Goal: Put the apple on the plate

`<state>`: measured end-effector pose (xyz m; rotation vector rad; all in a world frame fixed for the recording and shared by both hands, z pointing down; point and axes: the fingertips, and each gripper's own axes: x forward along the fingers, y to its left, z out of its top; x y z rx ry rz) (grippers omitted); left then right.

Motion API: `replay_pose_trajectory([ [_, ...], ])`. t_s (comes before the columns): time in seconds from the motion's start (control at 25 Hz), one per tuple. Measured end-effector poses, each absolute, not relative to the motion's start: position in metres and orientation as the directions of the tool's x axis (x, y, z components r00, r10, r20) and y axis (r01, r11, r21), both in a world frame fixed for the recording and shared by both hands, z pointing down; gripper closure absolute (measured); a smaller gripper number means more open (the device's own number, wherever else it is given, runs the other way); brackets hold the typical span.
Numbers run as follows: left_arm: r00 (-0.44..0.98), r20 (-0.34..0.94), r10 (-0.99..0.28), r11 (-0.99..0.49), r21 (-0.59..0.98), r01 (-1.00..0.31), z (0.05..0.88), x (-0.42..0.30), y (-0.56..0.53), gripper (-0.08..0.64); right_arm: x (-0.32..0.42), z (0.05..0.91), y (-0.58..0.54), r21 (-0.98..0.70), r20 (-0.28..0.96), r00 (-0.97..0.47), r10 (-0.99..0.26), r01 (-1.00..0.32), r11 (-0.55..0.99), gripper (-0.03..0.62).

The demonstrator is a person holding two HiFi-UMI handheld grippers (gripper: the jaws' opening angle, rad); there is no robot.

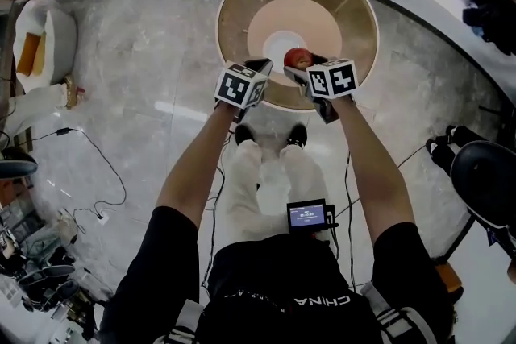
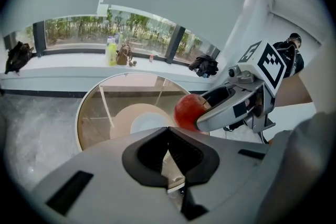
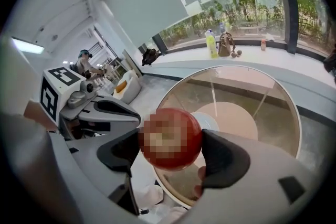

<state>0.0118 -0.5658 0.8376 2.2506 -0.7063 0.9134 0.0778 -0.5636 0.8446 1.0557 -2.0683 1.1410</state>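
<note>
The round glass worktop point(image 1: 242, 4) fills the top of my head view. My left tongs point(image 1: 260, 67) hover over its 6 o'clock rim, tips pressed together with nothing between them. My right tongs point(image 1: 301, 70), just beside them at 3 o'clock, are clamped on the task's fruit, one pad on each side. The small white plate point(image 1: 278, 43) sits at the worktop's centre. The red apple point(image 1: 297, 57) is held above the glass at the plate's 4 o'clock edge.

Round glass table point(image 1: 242, 8), white armchair point(image 1: 58, 35)
</note>
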Motion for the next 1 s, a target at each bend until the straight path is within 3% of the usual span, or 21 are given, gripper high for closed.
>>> replay_pose_trajectory([
  [0.48,0.609,0.757,-0.236,-0.666,0.331,-0.669,0.966,0.009,-0.606,0.543,0.061,0.991,-0.621,-0.34,0.81,-0.431,-0.398,-0.897,0.281,0.225],
  [1.0,0.624,0.75,-0.22,-0.672,0.347,-0.654,0.969,0.011,-0.615,0.543,0.06,0.999,-0.632,-0.35,0.819,-0.437,-0.372,-0.894,0.28,0.225],
])
